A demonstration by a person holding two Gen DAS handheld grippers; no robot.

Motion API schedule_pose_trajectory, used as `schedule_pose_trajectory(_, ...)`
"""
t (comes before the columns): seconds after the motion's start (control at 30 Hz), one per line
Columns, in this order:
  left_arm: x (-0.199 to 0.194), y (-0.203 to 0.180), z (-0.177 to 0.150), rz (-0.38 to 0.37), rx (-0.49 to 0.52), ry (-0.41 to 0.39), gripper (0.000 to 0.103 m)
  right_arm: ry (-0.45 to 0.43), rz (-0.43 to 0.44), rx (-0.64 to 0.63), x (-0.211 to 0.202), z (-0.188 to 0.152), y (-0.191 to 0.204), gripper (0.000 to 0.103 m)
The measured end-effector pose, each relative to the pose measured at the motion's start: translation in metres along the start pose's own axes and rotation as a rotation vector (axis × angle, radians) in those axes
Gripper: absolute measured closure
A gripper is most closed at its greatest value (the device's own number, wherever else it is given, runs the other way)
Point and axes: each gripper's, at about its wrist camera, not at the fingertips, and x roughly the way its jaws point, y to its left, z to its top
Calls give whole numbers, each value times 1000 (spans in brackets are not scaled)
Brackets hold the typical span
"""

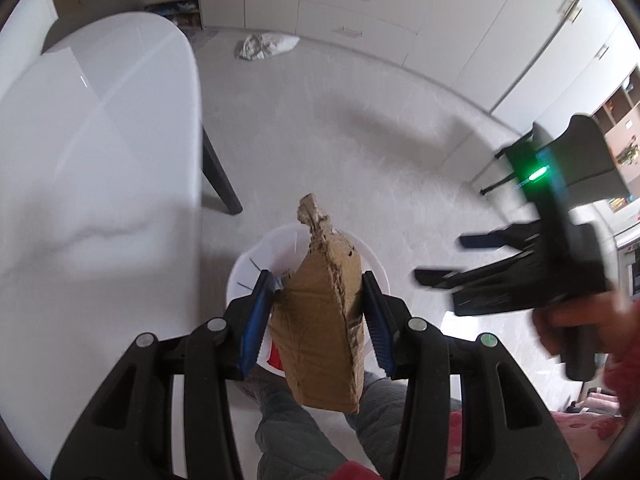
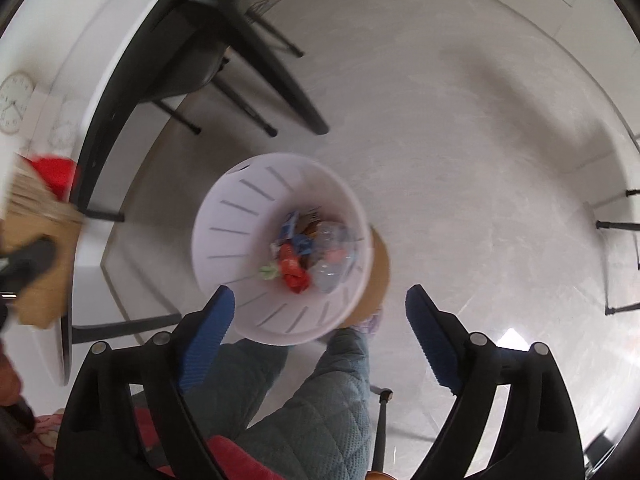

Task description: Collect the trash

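Pale grey floor (image 2: 460,160) fills both views, with white cabinet fronts (image 1: 360,4) along the far wall and a glossy white desk (image 1: 92,152) on dark legs at our left. On the floor between our quilted grey-green trouser legs (image 2: 312,400) stands a round white plastic waste bin with slotted walls (image 2: 240,216). It holds mixed trash (image 2: 308,256): a red wrapper, blue scraps and clear plastic bottles. A brown disc (image 2: 380,276) shows just behind the bin's rim.

Our left claw (image 1: 316,316) grips a torn piece of brown cardboard (image 1: 324,320), its blue ribbed pads pressed against both sides, and holds it directly above the bin. Our right claw (image 2: 316,340) points down over the bin with its jaws spread wide and nothing between them. In the left wrist view it appears blurred, a green light glowing on its body. A crumpled white cloth (image 1: 264,46) lies on the floor near the cabinets, well apart from the bin.
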Motion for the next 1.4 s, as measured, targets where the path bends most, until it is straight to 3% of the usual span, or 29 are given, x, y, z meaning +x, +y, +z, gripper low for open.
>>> schedule_pose_trajectory(0.07,19,-4,-1,-10,-8,48,57,-14,-5,18,-8,-3,-12,12)
schedule_pose_trajectory(0.13,36,-7,-4,-28,-28,97,42,-17,-2,30,-11,-5,-19,12)
schedule_pose_trajectory(0.17,46,-7,-6,-22,-48,125,28,-15,-1,31,-12,-5,-22,12)
schedule_pose_trajectory(0.2,52,-8,-8,-13,-62,140,19,-12,-1,31,-11,-6,-24,12)
schedule_pose_trajectory(0.27,62,-9,-11,-22,-79,174,13,-1,1,29,-6,-6,-26,12)
schedule_pose_trajectory(0.4,63,-16,-14,-18,-98,181,12,11,-7,2,-3,-7,-24,12)
schedule_pose_trajectory(0.57,26,-6,5,10,-150,94,12,-18,-17,-52,-15,3,-7,12)
schedule_pose_trajectory(0.67,-25,15,9,68,-218,-9,12,-56,-1,-90,-35,18,14,12)
schedule_pose_trajectory(0.8,-109,47,12,191,-316,-186,12,-173,9,-221,-83,44,76,4)
schedule_pose_trajectory(1.07,-286,115,-21,499,-533,-507,10,-493,119,-568,-208,77,249,3)
schedule_pose_trajectory(1.2,-369,141,-44,656,-624,-632,8,-613,209,-639,-263,84,313,3)
schedule_pose_trajectory(1.4,-459,152,-65,836,-709,-794,8,-767,280,-693,-335,79,386,3)
